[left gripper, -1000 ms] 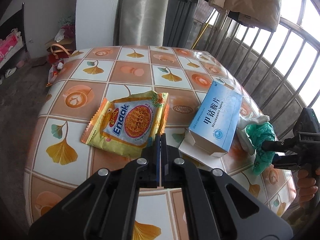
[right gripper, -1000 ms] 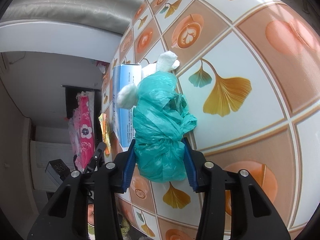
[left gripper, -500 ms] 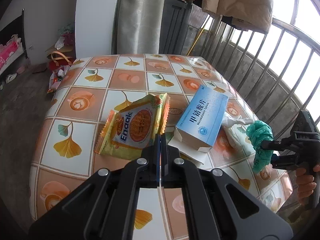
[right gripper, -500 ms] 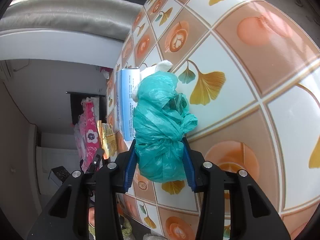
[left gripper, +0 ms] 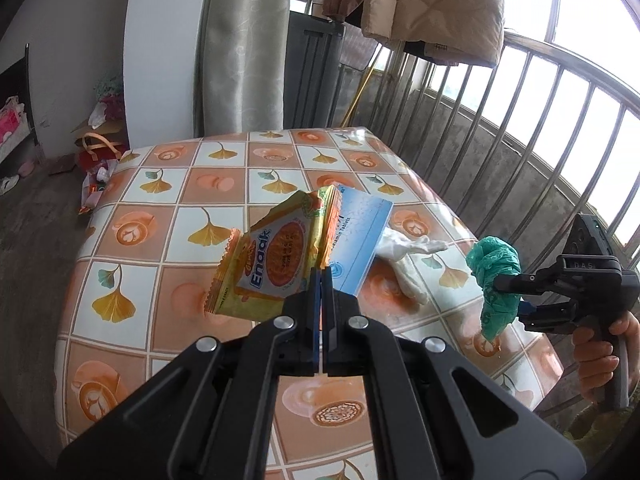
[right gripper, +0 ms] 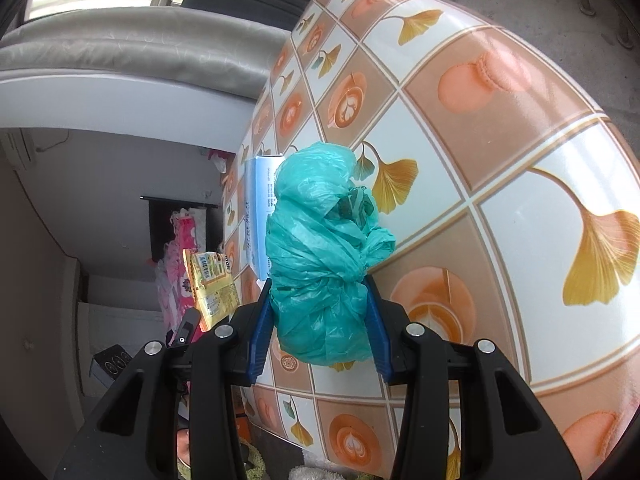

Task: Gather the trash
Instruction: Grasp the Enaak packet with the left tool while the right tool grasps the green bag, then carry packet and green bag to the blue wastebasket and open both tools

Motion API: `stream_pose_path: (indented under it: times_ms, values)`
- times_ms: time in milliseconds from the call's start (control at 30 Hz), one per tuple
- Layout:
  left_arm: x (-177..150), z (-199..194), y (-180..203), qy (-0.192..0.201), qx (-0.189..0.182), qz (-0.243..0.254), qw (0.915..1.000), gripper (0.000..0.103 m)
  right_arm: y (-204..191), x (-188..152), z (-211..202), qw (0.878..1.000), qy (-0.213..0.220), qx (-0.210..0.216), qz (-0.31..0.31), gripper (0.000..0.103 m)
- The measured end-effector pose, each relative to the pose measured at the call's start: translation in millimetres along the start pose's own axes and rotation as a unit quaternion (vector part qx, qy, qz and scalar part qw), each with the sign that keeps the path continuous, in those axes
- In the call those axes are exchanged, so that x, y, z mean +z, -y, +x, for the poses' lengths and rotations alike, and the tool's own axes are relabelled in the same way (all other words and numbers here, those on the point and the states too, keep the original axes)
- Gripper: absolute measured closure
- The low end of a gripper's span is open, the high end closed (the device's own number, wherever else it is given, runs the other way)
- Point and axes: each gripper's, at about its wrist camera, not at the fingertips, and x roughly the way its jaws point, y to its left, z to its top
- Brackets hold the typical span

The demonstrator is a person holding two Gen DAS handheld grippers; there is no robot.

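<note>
Right claw point(right gripper: 320, 312) clamps the green bag point(right gripper: 320, 256) between its pads.

Was a lived-in home balcony room, with a ginkgo-print oilcloth table point(left gripper: 168, 216), grey curtain point(left gripper: 244, 48), quilted jacket point(left gripper: 432, 4) drying above metal railings point(left gripper: 532, 120).

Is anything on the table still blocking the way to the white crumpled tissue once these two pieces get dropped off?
Nothing visible lies on the tissue. The blue medicine box lies right beside it. Both grippers are full: left gripper pinches the snack wrapper, right gripper clamps the green bag.
</note>
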Motion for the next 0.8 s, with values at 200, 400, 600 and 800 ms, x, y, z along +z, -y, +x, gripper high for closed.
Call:
stream_pose_path:
  times_ms: [200,400,600,800]
  values:
    - [8,-13,20,0.02,-0.015,0.02,0.9995,0.103,-2,-2,-15,1.0,0.015,0.01,-0.005,0.062]
    - [14,-21,44,0.03,-0.036,0.042,0.998,0.103,-1,-9,-38,0.999,0.034,0.019,-0.01,0.062]
    - [18,-20,76,0.036,-0.075,0.069,0.9941,0.103,7,-16,-72,0.997,0.068,0.027,-0.009,0.062]
    - [22,-14,129,0.038,-0.135,0.116,0.9833,0.103,32,-28,-121,0.992,0.121,0.029,0.014,0.062]
